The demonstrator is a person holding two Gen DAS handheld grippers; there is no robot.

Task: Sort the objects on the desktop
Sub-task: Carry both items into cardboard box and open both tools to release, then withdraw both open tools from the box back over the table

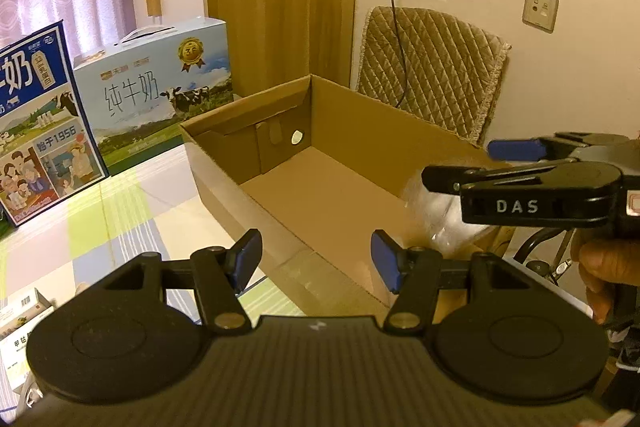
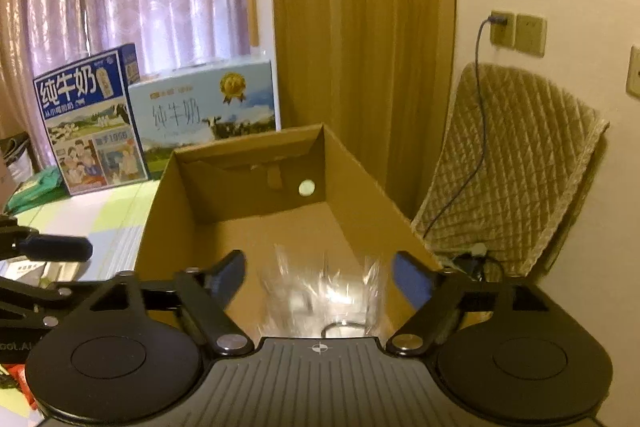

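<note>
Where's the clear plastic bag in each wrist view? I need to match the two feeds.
Left wrist: the clear plastic bag is at right of centre, at the cardboard box's near right corner, beside the right gripper.
Right wrist: low centre, blurred, between the open fingers.
Shared landmark: the round hole in the box's far wall.

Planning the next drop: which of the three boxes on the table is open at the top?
The plain brown cardboard box, nearest both grippers, with its inside showing. The dark blue milk carton and the pale blue milk carton behind it are printed and closed.
</note>
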